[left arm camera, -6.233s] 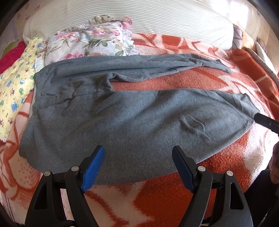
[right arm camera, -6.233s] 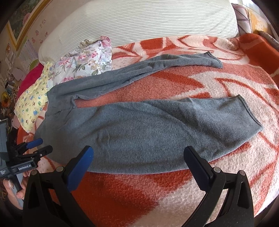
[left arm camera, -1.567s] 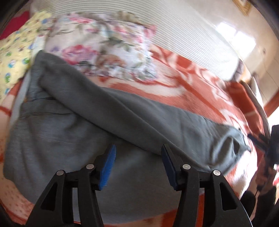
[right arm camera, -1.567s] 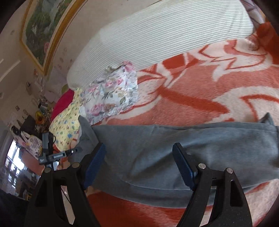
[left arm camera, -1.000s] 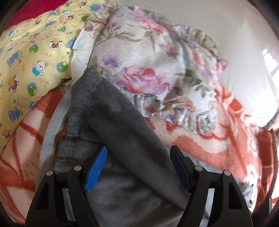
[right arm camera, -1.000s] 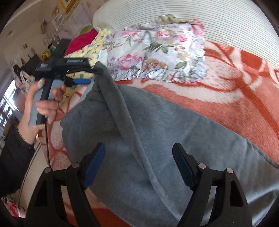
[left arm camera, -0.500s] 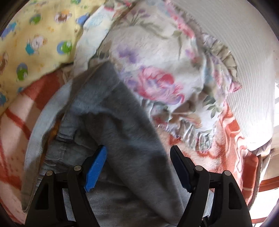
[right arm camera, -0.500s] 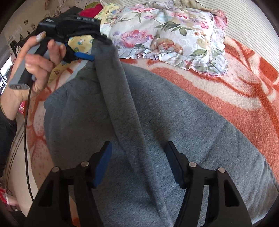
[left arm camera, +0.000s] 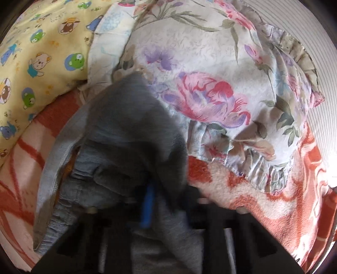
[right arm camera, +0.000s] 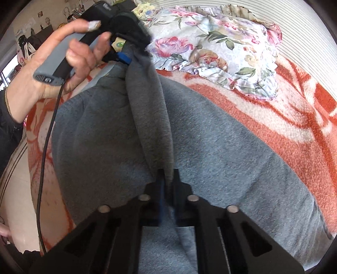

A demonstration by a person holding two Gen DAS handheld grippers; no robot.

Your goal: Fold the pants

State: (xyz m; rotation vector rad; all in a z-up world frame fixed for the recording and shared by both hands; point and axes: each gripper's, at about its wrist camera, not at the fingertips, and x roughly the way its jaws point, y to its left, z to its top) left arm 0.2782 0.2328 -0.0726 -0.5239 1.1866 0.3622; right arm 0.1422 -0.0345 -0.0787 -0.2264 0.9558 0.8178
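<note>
Nearest your right wrist camera, your right gripper (right arm camera: 167, 181) has its jaws pressed together on a raised ridge of the grey pants (right arm camera: 210, 151), pinching the fold of fabric between the blue pads. From there the ridge runs up and away to your left gripper (right arm camera: 126, 57), which your left hand (right arm camera: 63, 61) holds by its grey handle, a black cable hanging down from it.

In your left wrist camera, the left gripper (left arm camera: 162, 200) is blurred; its jaws are closing with a thick bunch of pants (left arm camera: 130, 134) cloth between them, and one blue pad (left arm camera: 148, 208) shows against the fabric. This is the waistband end, where the gathered elastic edge is visible at lower left.

The pants lie spread on the bed over an orange and cream blanket (right arm camera: 284, 130), lying flat apart from the lifted ridge strung between your two grippers. Just beyond the waistband rests a floral pillow (left arm camera: 221, 84), its ruffled edge touching the grey cloth. Beside it sits a yellow cartoon-print cloth (left arm camera: 38, 52), and farthest back a white striped bolster (right arm camera: 273, 16).
</note>
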